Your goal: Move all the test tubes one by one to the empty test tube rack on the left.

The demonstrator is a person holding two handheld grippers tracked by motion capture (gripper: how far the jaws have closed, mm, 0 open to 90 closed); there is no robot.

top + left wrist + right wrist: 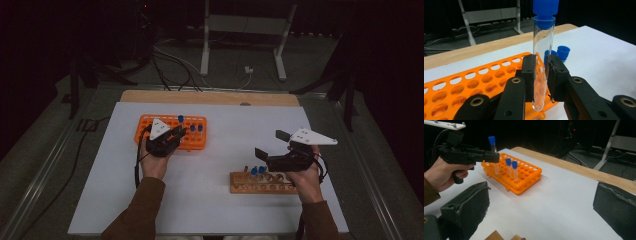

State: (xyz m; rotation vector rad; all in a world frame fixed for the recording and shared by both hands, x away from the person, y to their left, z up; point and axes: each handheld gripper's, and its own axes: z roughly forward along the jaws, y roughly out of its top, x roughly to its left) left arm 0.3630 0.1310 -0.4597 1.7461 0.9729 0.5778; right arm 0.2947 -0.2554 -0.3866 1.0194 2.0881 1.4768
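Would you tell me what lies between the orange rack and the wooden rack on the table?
Only bare white table between the orange rack and the wooden rack, as the high view shows.

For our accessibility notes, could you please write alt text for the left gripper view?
The left gripper's two black jaws clamp an upright clear test tube with a blue cap, held just above the near edge of an orange tube rack. Two more blue-capped tubes stand behind it, on a white table with a wooden far edge.
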